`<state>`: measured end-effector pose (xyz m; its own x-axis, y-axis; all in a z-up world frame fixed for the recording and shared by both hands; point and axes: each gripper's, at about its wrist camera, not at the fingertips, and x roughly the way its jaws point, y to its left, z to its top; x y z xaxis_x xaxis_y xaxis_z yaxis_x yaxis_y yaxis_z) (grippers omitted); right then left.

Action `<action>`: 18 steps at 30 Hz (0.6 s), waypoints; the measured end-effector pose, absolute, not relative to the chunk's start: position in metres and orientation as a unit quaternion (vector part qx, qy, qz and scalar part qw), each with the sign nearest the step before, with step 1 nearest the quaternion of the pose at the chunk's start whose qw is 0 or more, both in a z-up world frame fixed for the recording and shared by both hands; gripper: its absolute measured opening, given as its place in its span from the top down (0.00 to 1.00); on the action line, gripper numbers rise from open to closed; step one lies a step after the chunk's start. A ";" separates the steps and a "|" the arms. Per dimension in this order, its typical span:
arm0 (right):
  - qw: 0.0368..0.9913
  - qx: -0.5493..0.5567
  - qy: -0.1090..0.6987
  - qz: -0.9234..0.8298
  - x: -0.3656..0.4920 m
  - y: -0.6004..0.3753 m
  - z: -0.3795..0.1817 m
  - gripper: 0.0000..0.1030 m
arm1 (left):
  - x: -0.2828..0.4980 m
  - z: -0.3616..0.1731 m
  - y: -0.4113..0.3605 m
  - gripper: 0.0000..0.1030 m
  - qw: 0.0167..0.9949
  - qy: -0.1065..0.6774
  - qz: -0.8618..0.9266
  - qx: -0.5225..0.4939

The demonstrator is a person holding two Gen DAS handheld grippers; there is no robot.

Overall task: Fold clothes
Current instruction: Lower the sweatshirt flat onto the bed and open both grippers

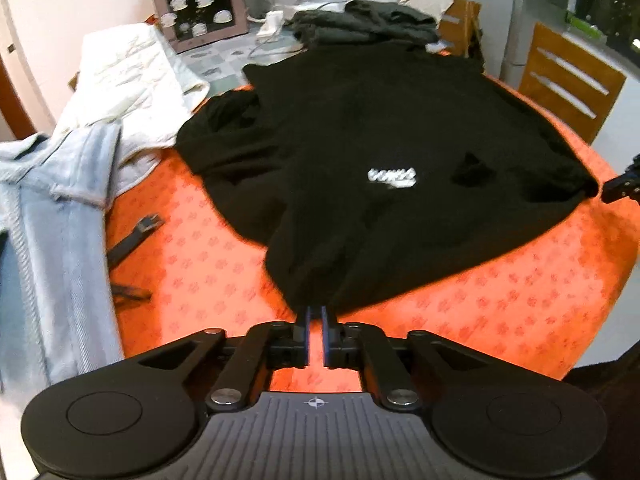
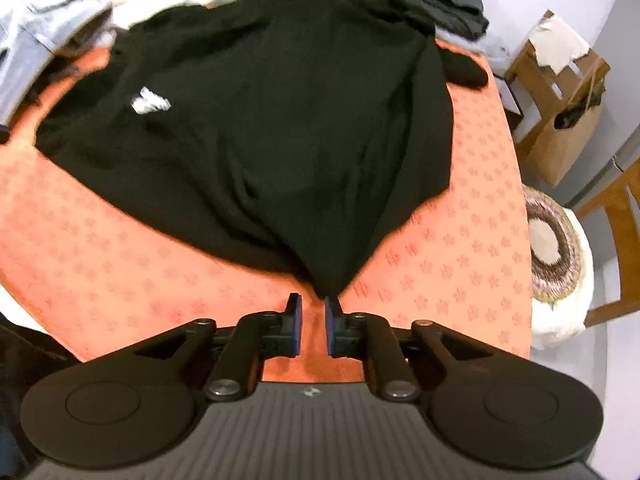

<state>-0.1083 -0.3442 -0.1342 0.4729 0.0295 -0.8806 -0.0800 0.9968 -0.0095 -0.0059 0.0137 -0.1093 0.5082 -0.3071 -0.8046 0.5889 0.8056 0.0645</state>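
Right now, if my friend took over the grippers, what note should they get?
Left gripper: shut on a near corner of the black shirt.
Right gripper: jaws slightly apart, the shirt's other near corner at its tips; grip unclear.
Shirt lies spread on the orange tablecloth, white logo up.
Done: spread out, corners reached.
Left: every fold. The pale blue garment waits beside it.

Domestic dining area. A table under an orange patterned tablecloth is flanked by wooden slat-back chairs, one bearing a woven round cushion. Laundry, including a black sweatshirt and denim garment, lies heaped on it.
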 end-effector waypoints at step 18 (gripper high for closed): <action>0.855 -0.053 0.494 0.152 -0.017 -0.270 -0.140 0.73 | 0.044 -0.138 -0.032 0.70 0.831 0.455 -0.289 0.133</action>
